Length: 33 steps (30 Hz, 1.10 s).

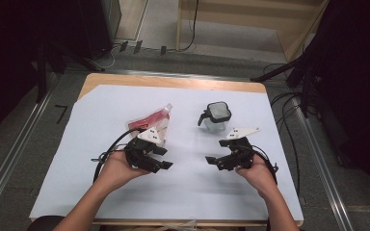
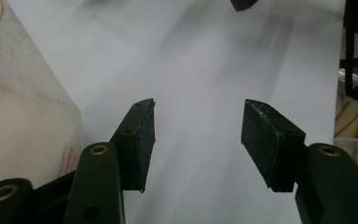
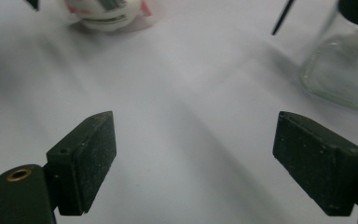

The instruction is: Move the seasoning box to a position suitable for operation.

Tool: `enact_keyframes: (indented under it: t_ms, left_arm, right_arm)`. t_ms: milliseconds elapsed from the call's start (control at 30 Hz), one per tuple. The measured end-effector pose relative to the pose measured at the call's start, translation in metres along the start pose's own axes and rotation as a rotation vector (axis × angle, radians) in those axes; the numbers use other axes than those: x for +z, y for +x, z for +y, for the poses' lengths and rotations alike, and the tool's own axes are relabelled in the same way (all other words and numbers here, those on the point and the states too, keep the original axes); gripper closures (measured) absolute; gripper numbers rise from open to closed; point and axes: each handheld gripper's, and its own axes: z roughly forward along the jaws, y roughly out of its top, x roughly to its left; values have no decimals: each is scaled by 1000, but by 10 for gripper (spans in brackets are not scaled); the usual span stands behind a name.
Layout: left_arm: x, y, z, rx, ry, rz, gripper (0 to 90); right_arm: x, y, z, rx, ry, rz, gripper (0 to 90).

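Both grippers are hovering at lower centre — left gripper (image 1: pixel 166 165) and right gripper (image 1: pixel 210 160) gaping, empty — below the pouch (image 1: pixel 150 120) and jar (image 1: pixel 216 117).

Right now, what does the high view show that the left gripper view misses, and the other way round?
High view alone: both hands, the left gripper and right gripper side by side, the red spout pouch whole, the glass jar with its black lid. Left gripper view alone: its own pads close up, apart with nothing between, and the pouch's pale side at the left edge. Shared: the white sheet and the pouch.
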Motion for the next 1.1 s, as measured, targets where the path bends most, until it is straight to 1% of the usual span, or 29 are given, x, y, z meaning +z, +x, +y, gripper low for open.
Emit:
enact_keyframes:
  t_ms: [33, 67, 100, 133, 200, 267, 300, 333, 367, 400, 467, 533, 567, 600, 633, 700, 733, 800, 900, 1000, 1100]
  left_arm:
    - [0, 1, -2, 12, 9, 12, 450]
    - [-1, 1, -4, 13, 10, 19, 446]
    - [-2, 2, -5, 8, 5, 19, 437]
    - [-3, 3, -7, -2, -5, 15, 429]
    - [-6, 3, -11, -15, 2, 16, 409]
    - [-10, 3, -15, -8, 5, 31, 412]
    - [-12, 4, -17, -3, 6, 36, 412]
    - [-13, 4, -18, -9, 2, 37, 412]
    - [-16, 6, -20, -10, 4, 38, 412]
    - [-17, 7, -20, -15, 4, 43, 412]
    - [-19, 10, -21, -40, -8, 33, 413]
    - [-20, 11, -22, -33, -2, 40, 415]
    - [-21, 11, -23, -30, 1, 49, 414]
    - [-22, 12, -24, -34, -2, 52, 414]
    - [-23, 13, -25, -40, -7, 49, 415]
    - [-24, 14, -25, -41, -11, 45, 425]
    - [-24, 14, -25, -38, -10, 45, 426]
    - [-23, 13, -25, -28, -5, 49, 425]
    - [-22, 13, -25, -31, -3, 47, 419]
    - [-23, 13, -25, -31, -5, 46, 419]
    - [-23, 13, -25, -29, -11, 47, 419]
  right_arm:
    - [1, -1, 0, 14, -2, -14, 134]
    - [2, -2, 0, 43, 2, -37, 134]
    - [3, -3, 0, 52, 12, -41, 134]
    - [4, -3, -1, 42, 19, -44, 133]
    - [5, -3, -2, 54, 59, -34, 130]
    - [4, -3, -2, 75, 71, -11, 130]
    - [3, -3, -2, 78, 71, 2, 131]
    - [2, -2, -2, 78, 53, 13, 134]
    - [1, -1, -2, 74, 45, 10, 135]
    - [1, 0, -1, 73, 33, -3, 141]
    - [0, 1, 1, 72, 11, -1, 173]
    - [-3, 2, 2, 75, -5, 12, 217]
    - [-3, 2, 2, 66, -16, 11, 214]
    - [-4, 3, 3, 45, -33, 3, 218]
    - [-6, 4, 4, 31, -43, 3, 219]
    - [-7, 4, 5, 41, -65, 15, 252]
    - [-7, 4, 5, 42, -69, 28, 260]
    - [-7, 3, 6, 40, -65, 24, 262]
    - [-8, 1, 6, 43, -67, 10, 275]
    - [-10, -1, 6, 65, -71, 11, 279]
    - [-11, -2, 6, 51, -75, -11, 286]
